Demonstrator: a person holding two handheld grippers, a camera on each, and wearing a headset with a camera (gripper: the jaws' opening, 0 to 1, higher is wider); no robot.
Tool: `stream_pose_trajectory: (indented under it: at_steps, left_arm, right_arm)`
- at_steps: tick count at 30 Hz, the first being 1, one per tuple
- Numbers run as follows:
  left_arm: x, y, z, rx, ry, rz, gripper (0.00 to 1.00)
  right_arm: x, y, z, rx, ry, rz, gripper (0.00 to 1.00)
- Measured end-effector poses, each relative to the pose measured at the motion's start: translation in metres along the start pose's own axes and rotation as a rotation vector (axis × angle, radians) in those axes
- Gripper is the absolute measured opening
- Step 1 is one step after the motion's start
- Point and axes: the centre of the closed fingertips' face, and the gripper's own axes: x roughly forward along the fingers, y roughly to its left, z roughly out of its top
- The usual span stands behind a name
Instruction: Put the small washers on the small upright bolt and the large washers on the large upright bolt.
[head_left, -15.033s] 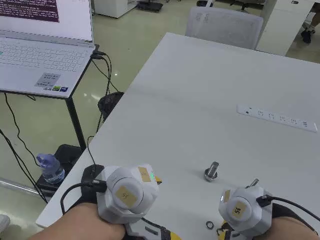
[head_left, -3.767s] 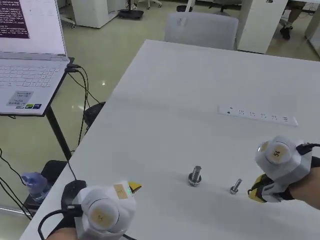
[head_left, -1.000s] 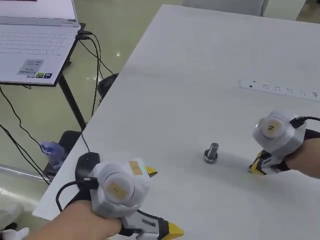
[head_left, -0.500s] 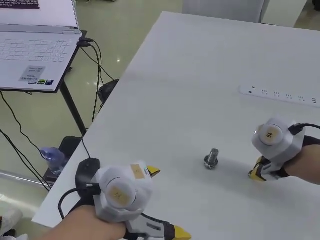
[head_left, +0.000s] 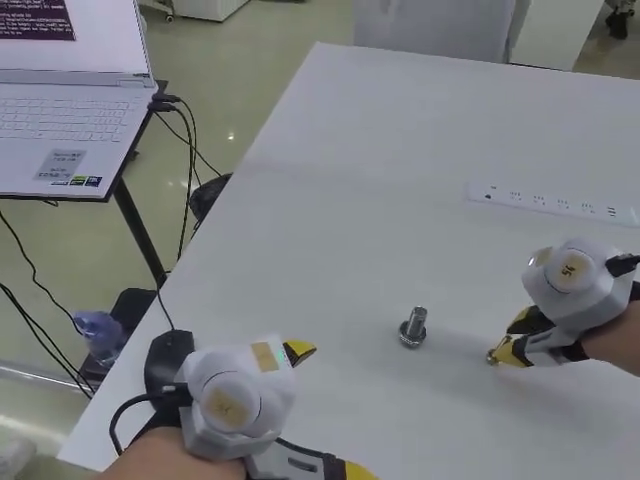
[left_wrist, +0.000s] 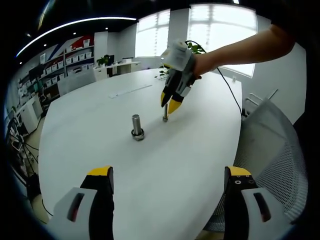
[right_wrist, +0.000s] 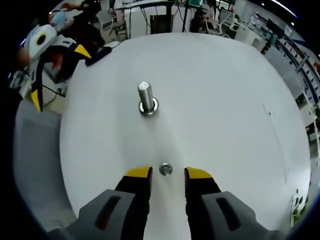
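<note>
My right gripper (right_wrist: 167, 176) hangs with jaws slightly parted either side of the small bolt (right_wrist: 165, 169); the large bolt (right_wrist: 146, 99) stands at 12 o'clock beyond it. My left gripper (left_wrist: 169, 176) gapes wide

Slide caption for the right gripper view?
Right gripper, jaws apart, poised over the small bolt; large bolt beyond, on the white table.

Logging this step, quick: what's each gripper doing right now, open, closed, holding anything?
Left gripper: open wide, holding nothing.
Right gripper: open narrowly, small bolt between its fingers, not gripped.
</note>
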Motion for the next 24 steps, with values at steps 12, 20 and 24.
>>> stream_pose_trajectory:
  at_steps: [12, 20, 24]
  left_arm:
    - [0.003, -0.003, 0.008, 0.002, -0.018, 0.0, 0.92]
    - [0.003, -0.007, 0.014, -0.006, -0.042, -0.002, 0.93]
    - [0.002, -0.006, 0.016, -0.02, -0.049, 0.004, 0.93]
  right_arm:
    - [-0.047, 0.019, 0.013, 0.057, -0.262, -0.01, 0.35]
    - [-0.067, 0.035, 0.008, 0.157, -0.404, -0.002, 0.47]
    - [-0.07, 0.045, 0.0, 0.213, -0.44, -0.005, 0.52]
